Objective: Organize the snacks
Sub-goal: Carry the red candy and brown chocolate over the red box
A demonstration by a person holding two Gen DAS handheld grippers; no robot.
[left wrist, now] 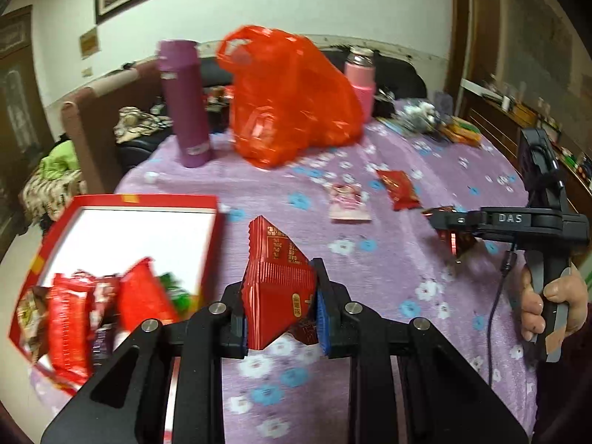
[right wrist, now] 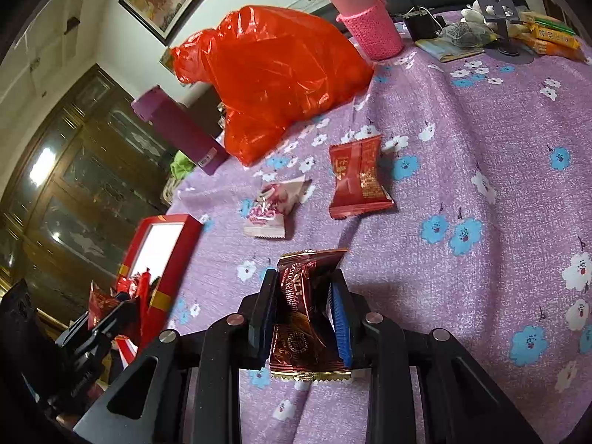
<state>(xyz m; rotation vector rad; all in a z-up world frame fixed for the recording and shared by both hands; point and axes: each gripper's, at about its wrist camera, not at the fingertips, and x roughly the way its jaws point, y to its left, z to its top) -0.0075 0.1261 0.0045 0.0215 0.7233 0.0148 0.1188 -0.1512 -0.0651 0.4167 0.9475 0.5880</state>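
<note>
Left gripper (left wrist: 281,307) has its jaws clamped on a red packet (left wrist: 275,277) beside the box (left wrist: 212,236) at the counter's left edge. Right gripper (right wrist: 303,318) pinches a foil packet (right wrist: 307,318). Both look light, crinkly and slippery; mid-body holds suit best.

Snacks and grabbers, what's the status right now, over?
Left gripper shut on red packet. Right gripper shut on dark red packet. Red box partly filled. Two packets loose on tablecloth.
</note>
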